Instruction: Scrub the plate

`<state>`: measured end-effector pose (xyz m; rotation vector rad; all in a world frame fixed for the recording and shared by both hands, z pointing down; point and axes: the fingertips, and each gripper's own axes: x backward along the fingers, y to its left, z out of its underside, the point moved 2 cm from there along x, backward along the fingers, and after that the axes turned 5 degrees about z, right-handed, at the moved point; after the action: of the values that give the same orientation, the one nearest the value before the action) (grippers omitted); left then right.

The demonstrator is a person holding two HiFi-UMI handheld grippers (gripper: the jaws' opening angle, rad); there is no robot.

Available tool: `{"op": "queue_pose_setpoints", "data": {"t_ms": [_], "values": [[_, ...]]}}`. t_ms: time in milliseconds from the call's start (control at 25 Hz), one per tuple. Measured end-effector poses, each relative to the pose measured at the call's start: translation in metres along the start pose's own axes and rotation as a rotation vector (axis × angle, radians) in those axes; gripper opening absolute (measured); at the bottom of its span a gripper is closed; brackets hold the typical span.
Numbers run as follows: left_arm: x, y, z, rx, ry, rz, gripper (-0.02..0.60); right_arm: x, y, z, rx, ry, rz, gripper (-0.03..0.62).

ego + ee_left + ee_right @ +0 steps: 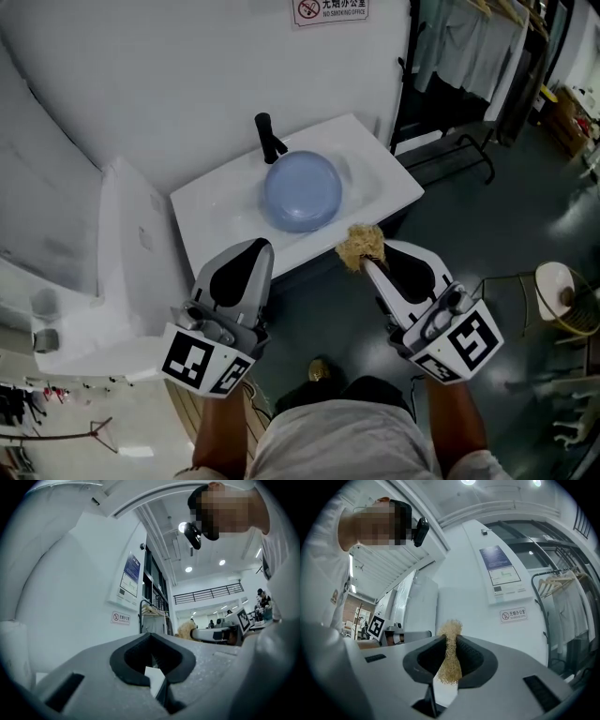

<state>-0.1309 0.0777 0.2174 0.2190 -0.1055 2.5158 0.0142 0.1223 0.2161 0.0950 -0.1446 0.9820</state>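
Your plate (302, 190) is pale blue. The sink (386, 187) is white and its tap (269, 139) is black. The scrubber (360, 246) is straw yellow. Your left gripper (260, 246) and right gripper (368, 263) are white, black inside, with black-and-white square patterns on them. The floor (525, 216) is dark grey.

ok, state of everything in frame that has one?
left gripper: fingers shut, nothing between them, held short of the sink.
right gripper: fingers shut on the scrubber.
scrubber: pinched, tuft sticking out past the fingers.
plate: lying in the sink, neither gripper on it.
faucet: no water seen running.
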Motion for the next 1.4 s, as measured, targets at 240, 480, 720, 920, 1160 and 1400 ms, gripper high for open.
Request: {"op": "queue_pose_setpoints", "data": {"t_ms": [240, 480, 720, 920, 1160, 1400], "values": [[-0.003, 0.024, 0.005, 0.01, -0.001, -0.004, 0.017, -0.021, -0.005, 0.007, 0.005, 0.017, 0.008, 0.061], [-0.01, 0.043, 0.012, 0.014, 0.013, -0.031, 0.015, -0.041, -0.015, 0.014, 0.005, 0.024, -0.015, 0.061], [-0.023, 0.061, 0.019, 0.002, 0.029, -0.071, 0.017, -0.063, -0.034, 0.018, 0.008, 0.016, -0.054, 0.061], [-0.045, 0.079, 0.028, -0.001, 0.044, -0.113, 0.016, -0.082, -0.062, 0.025, 0.003, 0.016, -0.083, 0.061], [-0.078, 0.101, 0.044, -0.013, 0.08, -0.161, 0.016, -0.108, -0.107, 0.038, -0.013, 0.023, -0.115, 0.061], [-0.103, 0.125, 0.059, -0.032, 0.122, -0.232, 0.017, -0.136, -0.145, 0.051, 0.001, 0.041, -0.166, 0.061]]}}
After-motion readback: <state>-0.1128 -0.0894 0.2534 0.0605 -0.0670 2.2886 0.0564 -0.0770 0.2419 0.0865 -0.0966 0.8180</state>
